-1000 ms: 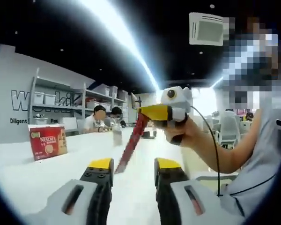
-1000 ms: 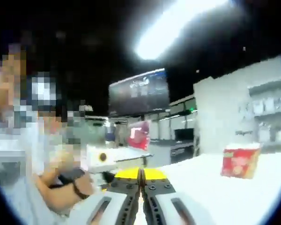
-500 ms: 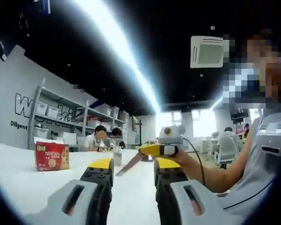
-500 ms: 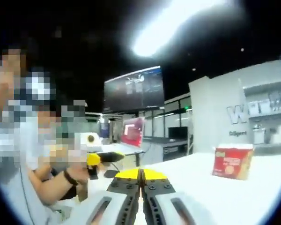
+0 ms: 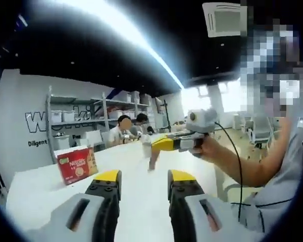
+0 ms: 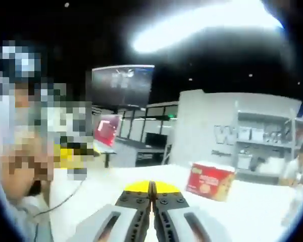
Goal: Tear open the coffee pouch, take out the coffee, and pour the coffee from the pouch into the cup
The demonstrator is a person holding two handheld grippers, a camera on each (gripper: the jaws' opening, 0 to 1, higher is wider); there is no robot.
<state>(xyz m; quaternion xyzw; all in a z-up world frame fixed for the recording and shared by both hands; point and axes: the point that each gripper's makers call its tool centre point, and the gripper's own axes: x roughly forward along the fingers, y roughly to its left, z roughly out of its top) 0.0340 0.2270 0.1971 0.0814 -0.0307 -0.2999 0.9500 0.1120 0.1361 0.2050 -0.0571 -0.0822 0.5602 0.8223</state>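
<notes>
Red coffee box [image 5: 77,165] with white lettering, white table [image 5: 136,201], yellow-tipped grey hand-held gripper [image 5: 140,177]

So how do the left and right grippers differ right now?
The left gripper has its fingers spread apart with nothing between them; the right gripper has its fingers pressed together. In the left gripper view, a blurred strip, probably the coffee pouch, hangs from the right gripper's tip, while the left gripper holds nothing. Both are raised above the white table and have yellow-tipped black fingers.
</notes>
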